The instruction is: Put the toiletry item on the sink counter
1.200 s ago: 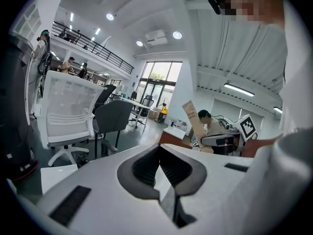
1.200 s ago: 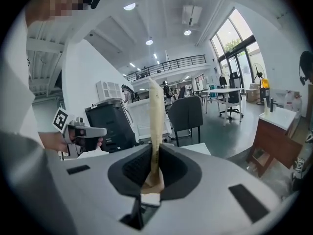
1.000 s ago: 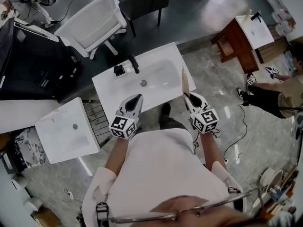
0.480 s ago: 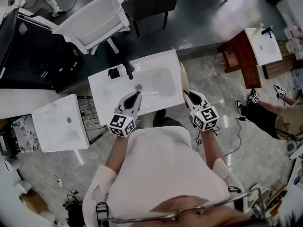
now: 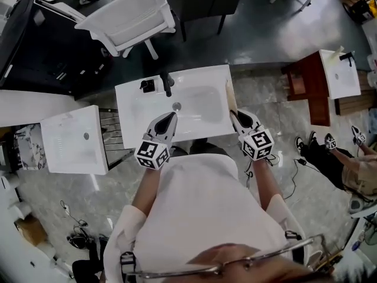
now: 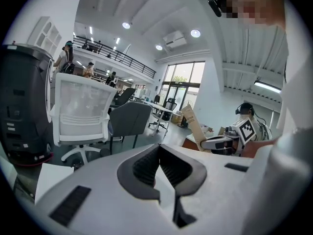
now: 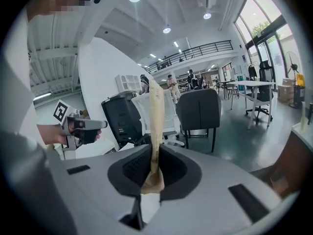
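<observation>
Tan packet [image 7: 155, 111], maybe toothpaste box, pinched upright in right gripper [image 5: 236, 116], over right edge of white sink counter [image 5: 132, 114]. Left gripper [image 5: 170, 120] closed, empty. Mid-carry; next up: lower onto counter, let go.

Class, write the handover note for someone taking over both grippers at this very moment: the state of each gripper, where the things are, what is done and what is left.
Left gripper: fingers together, nothing between them, at the sink's near edge.
Right gripper: fingers shut on the lower end of a slim tan box, which points ahead along the sink's right edge in the head view.
Sink: white, tap at the back.
Done: box in hand at the sink.
Left: lay the box on the flat rim, probably the right side, then open the fingers.
</observation>
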`<state>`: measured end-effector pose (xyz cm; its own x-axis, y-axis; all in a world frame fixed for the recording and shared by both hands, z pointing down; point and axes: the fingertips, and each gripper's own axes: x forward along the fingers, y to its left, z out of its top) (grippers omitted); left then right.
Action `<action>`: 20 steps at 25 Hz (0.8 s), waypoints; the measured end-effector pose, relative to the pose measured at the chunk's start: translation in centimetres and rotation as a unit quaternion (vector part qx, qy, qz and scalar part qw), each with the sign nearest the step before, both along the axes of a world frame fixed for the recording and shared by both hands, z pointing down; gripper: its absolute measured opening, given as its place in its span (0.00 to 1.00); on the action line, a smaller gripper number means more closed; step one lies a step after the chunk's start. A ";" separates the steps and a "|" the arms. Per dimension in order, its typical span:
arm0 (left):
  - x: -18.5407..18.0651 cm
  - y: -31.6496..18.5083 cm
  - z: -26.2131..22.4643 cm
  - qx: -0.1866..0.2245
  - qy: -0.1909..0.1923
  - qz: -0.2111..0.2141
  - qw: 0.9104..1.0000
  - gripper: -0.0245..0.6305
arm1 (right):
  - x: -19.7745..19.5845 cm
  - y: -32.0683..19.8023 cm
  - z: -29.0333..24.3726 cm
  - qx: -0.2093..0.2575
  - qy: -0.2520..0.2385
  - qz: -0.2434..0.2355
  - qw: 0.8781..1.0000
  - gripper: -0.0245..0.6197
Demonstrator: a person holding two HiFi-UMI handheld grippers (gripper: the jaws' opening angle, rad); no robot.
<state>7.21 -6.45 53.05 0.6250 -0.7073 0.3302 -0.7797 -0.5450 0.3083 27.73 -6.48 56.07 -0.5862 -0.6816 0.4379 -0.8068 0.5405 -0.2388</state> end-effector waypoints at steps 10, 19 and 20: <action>-2.7 -0.8 0.4 -0.001 0.008 -0.027 1.000 0.04 | -2.8 -2.3 0.7 0.003 0.046 -0.050 0.998 0.10; -5.0 -1.8 1.5 -0.015 0.016 -0.022 1.000 0.04 | -4.6 -4.5 2.5 -0.002 0.099 -0.052 0.994 0.10; -5.2 -2.0 1.6 -0.017 0.017 -0.021 0.999 0.04 | -4.8 -4.7 2.9 -0.002 0.107 -0.054 0.993 0.10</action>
